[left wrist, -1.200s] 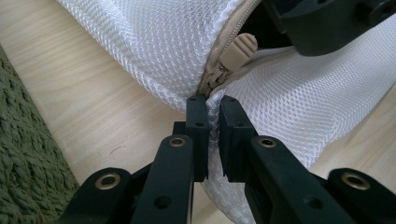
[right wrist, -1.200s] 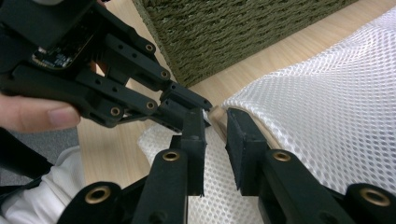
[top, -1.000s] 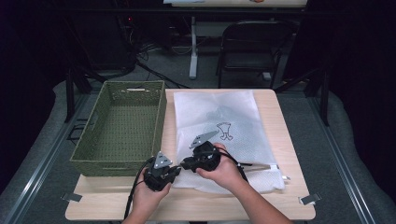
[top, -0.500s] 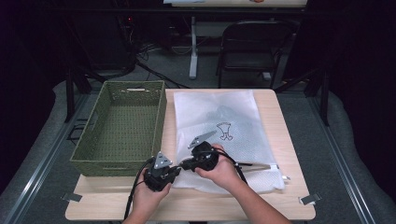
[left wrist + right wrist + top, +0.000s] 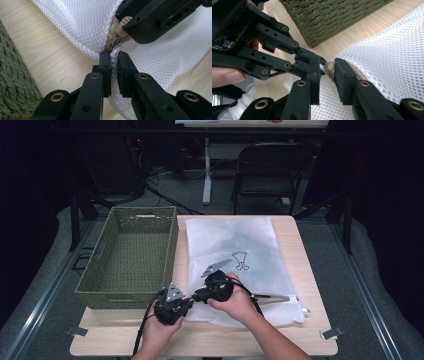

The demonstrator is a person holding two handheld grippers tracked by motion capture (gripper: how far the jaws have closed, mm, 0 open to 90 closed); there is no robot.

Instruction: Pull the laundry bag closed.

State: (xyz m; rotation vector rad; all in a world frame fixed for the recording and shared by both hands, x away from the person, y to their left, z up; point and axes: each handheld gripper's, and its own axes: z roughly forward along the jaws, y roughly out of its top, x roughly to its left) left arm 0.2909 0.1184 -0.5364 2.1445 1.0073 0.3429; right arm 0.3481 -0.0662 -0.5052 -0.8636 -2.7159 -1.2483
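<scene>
Even overhead light brightens the table (image 5: 300, 270); surroundings fall into darkness at frame edges, and close jaws blur in gripper views.

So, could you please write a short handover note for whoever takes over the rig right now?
Left gripper: shut on the mesh bag at its near left corner, just below the zipper end.
Right gripper: jaws around the zipper pull, a gap remaining, not clearly clamped.
Bag lies flat on the table, right of the green basket; something sits inside it.
Done: corner pinned. Left: grip the pull, probably to run the zipper.
</scene>
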